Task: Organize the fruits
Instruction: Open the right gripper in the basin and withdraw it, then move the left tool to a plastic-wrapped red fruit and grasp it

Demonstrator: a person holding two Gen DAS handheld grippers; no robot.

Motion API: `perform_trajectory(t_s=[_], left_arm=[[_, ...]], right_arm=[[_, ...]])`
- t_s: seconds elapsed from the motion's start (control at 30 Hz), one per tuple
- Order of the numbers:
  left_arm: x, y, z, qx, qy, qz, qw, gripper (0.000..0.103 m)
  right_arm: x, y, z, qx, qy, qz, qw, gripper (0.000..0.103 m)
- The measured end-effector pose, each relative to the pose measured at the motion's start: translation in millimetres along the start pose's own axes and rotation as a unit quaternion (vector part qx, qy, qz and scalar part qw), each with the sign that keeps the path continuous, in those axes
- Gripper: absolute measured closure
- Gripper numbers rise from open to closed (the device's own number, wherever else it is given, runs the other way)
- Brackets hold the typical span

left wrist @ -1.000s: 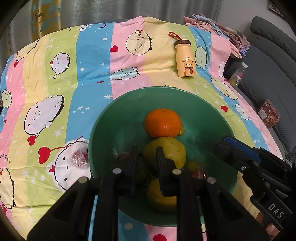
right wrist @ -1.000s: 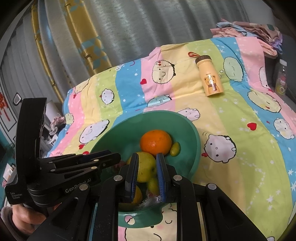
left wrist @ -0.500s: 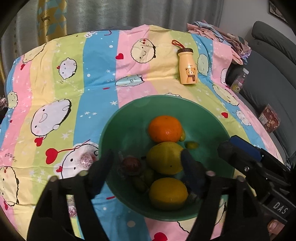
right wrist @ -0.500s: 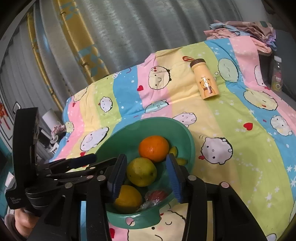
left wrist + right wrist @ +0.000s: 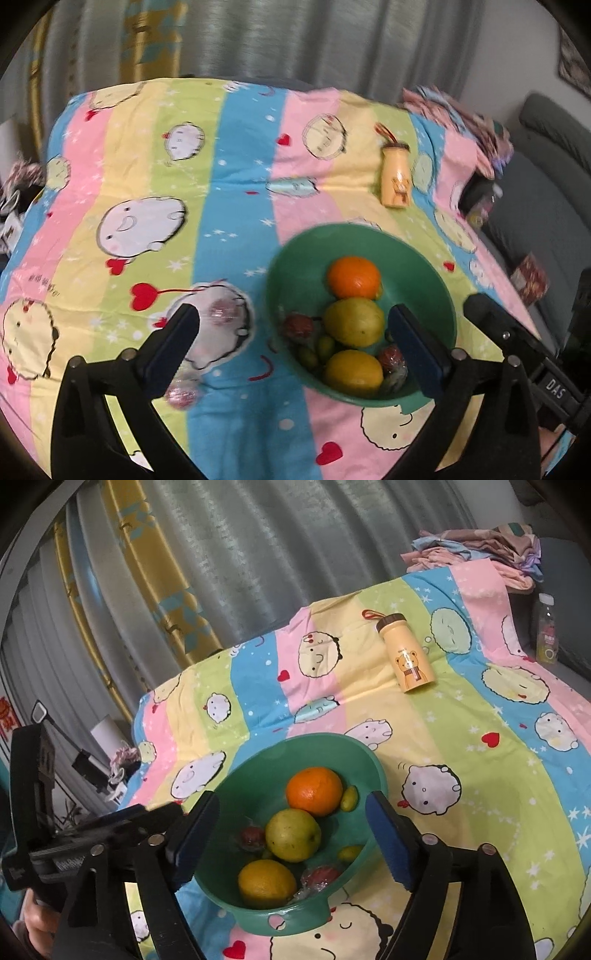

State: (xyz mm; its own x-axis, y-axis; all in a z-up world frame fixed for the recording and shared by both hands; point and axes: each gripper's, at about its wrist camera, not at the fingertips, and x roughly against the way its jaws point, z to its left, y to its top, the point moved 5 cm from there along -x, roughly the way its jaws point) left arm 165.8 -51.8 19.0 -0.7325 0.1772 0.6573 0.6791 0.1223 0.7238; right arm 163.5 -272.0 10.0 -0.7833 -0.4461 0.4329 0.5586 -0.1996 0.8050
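bowl (image 5: 373, 771): round green plastic, holds smooth orange (image 5: 314, 791), lemons | left gripper (image 5: 295, 345): spread, empty | right gripper (image 5: 291, 834): spread, empty

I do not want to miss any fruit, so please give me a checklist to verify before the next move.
1. Left tool open and holding nothing: ok.
2. Right tool open and holding nothing: ok.
3. Green bowl upright on the cloth: ok.
4. All fruits inside the bowl: not ok; a wrapped red fruit and a second wrapped one lie on the cloth to its left.
5. Kind of fruit in the wrapping: cannot tell, the left view is blurred.
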Motion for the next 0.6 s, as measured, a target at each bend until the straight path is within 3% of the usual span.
perform_trajectory(t_s=[0.17, 0.33, 0.6], left_arm=[[28.3, -0.9, 37.7, 0.061, 0.006, -0.027, 0.9978, 0.0], [34.4, -18.6, 65.5, 0.104, 0.007, -0.014, 0.9945, 0.0], [17.2, -71.0, 75.6, 0.065, 0.029, 0.039, 0.9967, 0.001]], right_arm=[[6.8, 3.2, 2.2, -0.006, 0.012, -0.007, 1.0, 0.019], [7.2, 3.1, 2.4, -0.009, 0.013, -0.006, 1.0, 0.016], [6.0, -0.3, 14.1, 0.006, 0.028, 0.002, 1.0, 0.015]])
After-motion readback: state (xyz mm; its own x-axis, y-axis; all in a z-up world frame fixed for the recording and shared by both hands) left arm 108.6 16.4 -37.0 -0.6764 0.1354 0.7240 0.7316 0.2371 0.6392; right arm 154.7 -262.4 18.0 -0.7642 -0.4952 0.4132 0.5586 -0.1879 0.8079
